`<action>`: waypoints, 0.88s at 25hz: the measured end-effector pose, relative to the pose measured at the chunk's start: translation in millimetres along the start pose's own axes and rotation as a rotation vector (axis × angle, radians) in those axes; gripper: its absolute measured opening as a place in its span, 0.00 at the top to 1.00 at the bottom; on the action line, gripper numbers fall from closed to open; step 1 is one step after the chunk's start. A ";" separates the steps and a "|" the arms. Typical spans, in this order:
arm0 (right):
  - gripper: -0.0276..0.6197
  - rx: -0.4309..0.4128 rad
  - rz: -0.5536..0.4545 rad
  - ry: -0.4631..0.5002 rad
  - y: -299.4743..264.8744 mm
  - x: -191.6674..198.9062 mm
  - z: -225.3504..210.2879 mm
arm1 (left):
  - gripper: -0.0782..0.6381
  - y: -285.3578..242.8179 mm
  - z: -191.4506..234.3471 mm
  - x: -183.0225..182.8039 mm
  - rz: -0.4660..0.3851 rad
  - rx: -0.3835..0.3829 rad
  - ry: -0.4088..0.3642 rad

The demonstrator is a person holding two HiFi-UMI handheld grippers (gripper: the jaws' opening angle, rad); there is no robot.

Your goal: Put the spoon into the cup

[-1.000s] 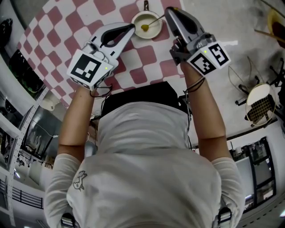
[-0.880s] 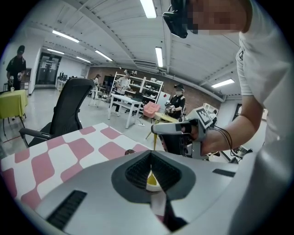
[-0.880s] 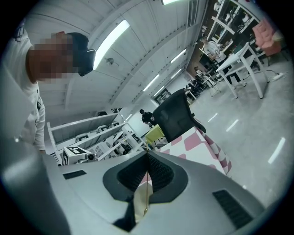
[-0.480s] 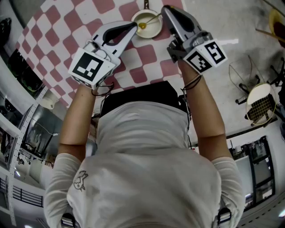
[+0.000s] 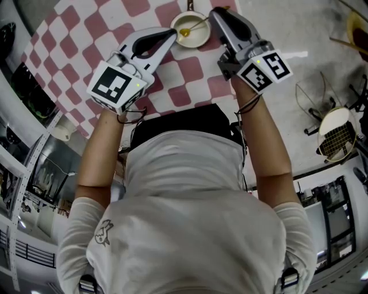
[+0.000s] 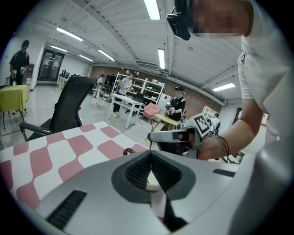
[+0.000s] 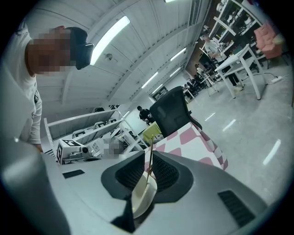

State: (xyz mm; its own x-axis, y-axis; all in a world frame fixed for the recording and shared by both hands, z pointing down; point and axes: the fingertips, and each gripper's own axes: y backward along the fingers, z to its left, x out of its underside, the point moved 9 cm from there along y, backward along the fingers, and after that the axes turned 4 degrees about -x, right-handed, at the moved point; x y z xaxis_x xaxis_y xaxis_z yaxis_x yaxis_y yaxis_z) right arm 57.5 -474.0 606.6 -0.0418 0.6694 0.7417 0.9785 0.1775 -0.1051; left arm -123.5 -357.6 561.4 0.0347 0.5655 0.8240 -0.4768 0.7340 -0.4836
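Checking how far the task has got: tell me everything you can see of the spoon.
The spoon is slim and golden-yellow, seemingly metal, with a rounded bowl and a thin straight handle. It is tilted: seen from above, its bowl lies within the rim of the cup, and the handle slopes out to the right tool, whose jaws are shut on it. The right gripper view shows the handle as a thin line between them. Whether the bowl touches the cup cannot be told.
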 end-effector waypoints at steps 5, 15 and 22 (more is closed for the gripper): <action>0.85 0.036 0.014 0.004 4.1 2.7 -0.2 | 0.87 5.6 -2.8 -0.4 -0.010 0.010 0.013; 0.85 0.112 0.014 0.075 23.0 -4.7 19.4 | 0.87 26.7 -11.5 -12.5 -0.045 0.018 -0.008; 0.89 0.127 -0.021 0.166 37.8 -19.6 60.4 | 0.87 52.3 -35.4 -26.5 -0.063 0.049 -0.035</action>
State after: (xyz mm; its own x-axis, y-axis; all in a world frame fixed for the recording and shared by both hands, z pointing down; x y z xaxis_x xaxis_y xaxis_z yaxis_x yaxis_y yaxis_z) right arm 83.1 -436.9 548.1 -0.0182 0.5382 0.8426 0.9439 0.2871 -0.1631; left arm -118.3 -320.8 503.8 0.0358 0.5047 0.8626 -0.5174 0.7478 -0.4161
